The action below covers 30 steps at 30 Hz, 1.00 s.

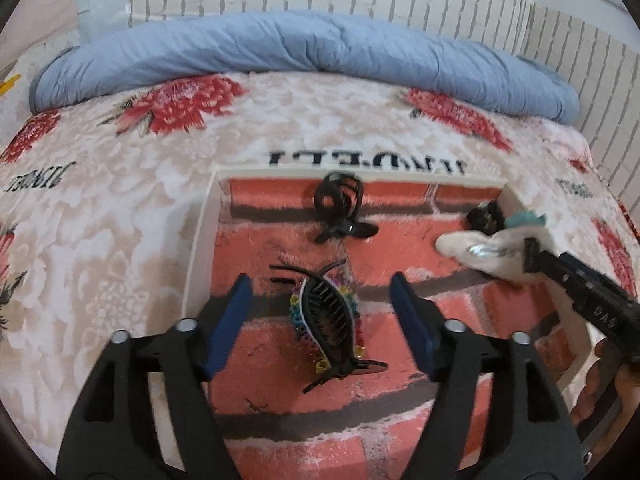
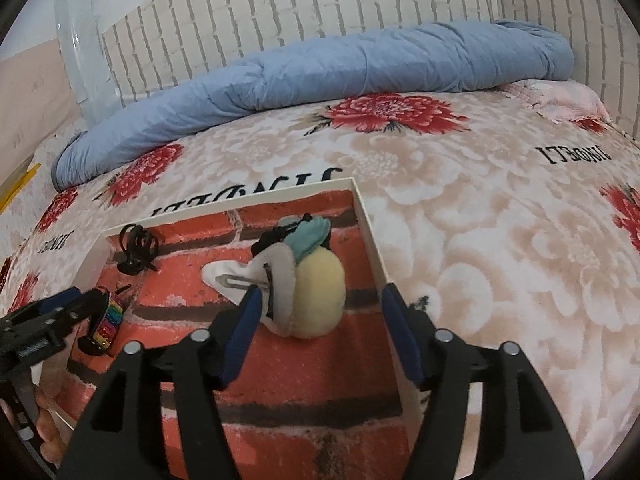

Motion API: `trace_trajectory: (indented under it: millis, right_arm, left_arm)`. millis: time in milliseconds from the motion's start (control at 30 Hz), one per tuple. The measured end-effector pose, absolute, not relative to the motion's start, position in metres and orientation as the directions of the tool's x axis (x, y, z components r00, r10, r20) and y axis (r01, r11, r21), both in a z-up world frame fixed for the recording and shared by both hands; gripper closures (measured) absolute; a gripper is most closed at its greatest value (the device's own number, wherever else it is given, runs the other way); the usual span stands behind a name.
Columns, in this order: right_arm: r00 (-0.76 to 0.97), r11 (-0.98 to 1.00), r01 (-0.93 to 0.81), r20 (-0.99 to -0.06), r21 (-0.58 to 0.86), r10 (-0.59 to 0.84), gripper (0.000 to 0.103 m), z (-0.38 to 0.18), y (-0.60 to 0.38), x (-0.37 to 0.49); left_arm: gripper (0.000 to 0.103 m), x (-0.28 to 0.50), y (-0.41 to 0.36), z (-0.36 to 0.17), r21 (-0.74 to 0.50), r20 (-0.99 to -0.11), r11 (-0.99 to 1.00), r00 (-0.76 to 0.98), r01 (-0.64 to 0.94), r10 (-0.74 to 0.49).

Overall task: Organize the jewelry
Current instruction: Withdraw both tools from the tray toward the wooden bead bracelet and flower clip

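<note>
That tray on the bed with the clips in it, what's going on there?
A person holds a two-finger gripper in each hand and is sorting hair accessories in a shallow tray with a brick-print floor. The left gripper hangs open over a rainbow-studded claw clip; the right gripper is open around a plush pear-shaped clip. A plain black claw clip lies at the tray's far side. Neither gripper is holding anything.

Bed against a brick-pattern wall
Floral bedspread covers the bed; a rolled blue quilt lies along the far white brick-pattern wall.
</note>
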State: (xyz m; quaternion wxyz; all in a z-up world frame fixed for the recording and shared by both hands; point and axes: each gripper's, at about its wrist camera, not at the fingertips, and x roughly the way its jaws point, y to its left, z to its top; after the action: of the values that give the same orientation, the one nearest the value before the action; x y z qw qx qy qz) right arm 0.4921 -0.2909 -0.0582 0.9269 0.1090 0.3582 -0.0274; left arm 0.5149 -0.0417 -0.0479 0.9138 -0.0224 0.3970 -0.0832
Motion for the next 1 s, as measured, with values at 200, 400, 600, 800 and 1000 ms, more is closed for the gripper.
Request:
trace_trajectory:
  millis: [200,400,600,800,1000]
  right_arm:
    - [0.756,0.979,0.132,-0.654,0.156,0.003,0.028,-0.028,-0.293,0.469]
    - [0.765,0.981,0.132,-0.644,0.145,-0.008,0.024,0.002,-0.295,0.434]
    - [0.787,0.986,0.122,-0.617,0.118,-0.023,0.019,0.035,-0.298,0.384]
    - [0.794,0.988,0.126,-0.606,0.086,-0.049,0.019,0.060,-0.309,0.333]
    - [0.788,0.988,0.148,-0.609,0.036,-0.096,0.019,0.066,-0.321,0.287]
  left_arm:
    - [0.006,0.486,-0.029,-0.006,-0.113,-0.665,0.990,0.734,0.087,-0.141]
    - [0.005,0.450,-0.012,0.041,-0.111,-0.628,0.991,0.768,0.069,-0.124]
    - [0.005,0.398,0.018,0.076,-0.118,-0.597,0.992,0.795,0.047,-0.109]
    - [0.005,0.343,0.039,0.095,-0.088,-0.574,0.996,0.816,0.021,-0.068]
    - [0.005,0.302,0.045,0.095,-0.074,-0.577,0.997,0.814,0.029,-0.067]
